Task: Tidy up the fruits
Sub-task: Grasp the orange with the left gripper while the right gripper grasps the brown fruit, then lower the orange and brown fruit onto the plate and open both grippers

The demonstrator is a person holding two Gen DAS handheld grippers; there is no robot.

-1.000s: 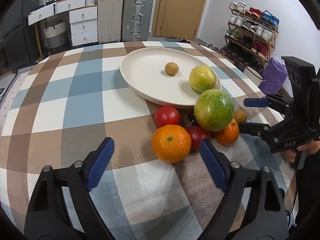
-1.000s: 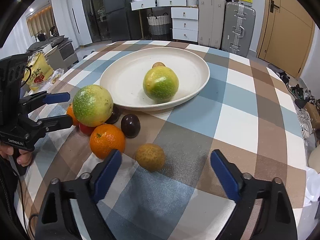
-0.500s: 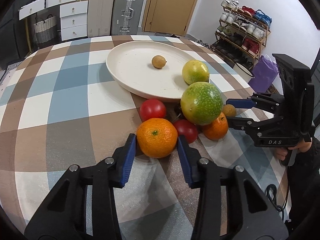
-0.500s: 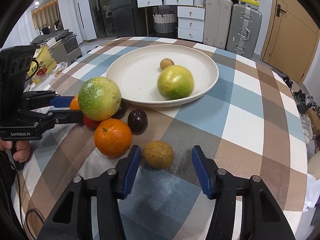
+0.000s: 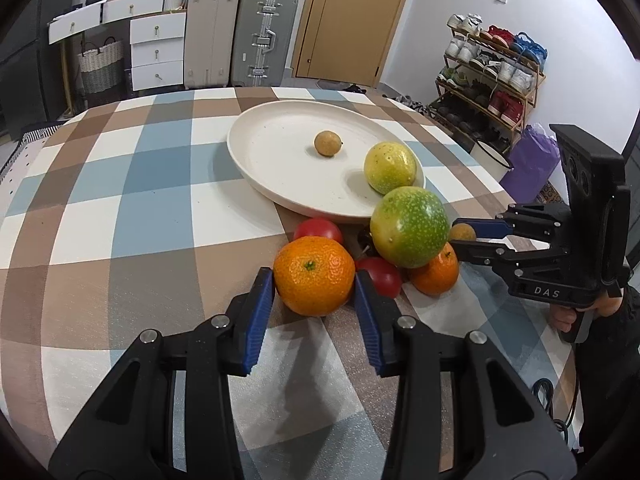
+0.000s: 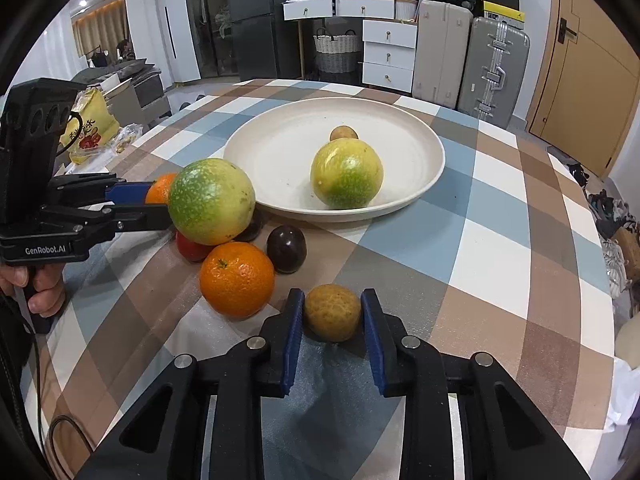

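Observation:
A large orange (image 5: 314,276) sits at the front of a fruit pile on the checked tablecloth, and my left gripper (image 5: 313,285) is shut on it, blue pads pressed to both sides. A small tan fruit (image 6: 333,313) lies between the closing jaws of my right gripper (image 6: 332,300), and both pads touch it. Behind stand a big green fruit (image 5: 409,227), a second orange (image 6: 237,279), two red tomatoes (image 5: 319,231) and a dark purple fruit (image 6: 286,249). The cream plate (image 5: 256,168) holds a yellow-green fruit (image 5: 390,167) and a small brown fruit (image 5: 328,143).
Each gripper shows in the other's view, with a hand (image 6: 38,288) on its handle. The table edge curves off on the right (image 6: 600,320). Beyond the table stand suitcases (image 5: 264,36), white drawers (image 5: 158,52), a shoe rack (image 5: 492,76) and a purple bag (image 5: 528,164).
Both grippers stood wide open a second ago. The left jaws have closed on the large orange, and the right jaws have closed in on the small tan fruit. Neither fruit has been lifted.

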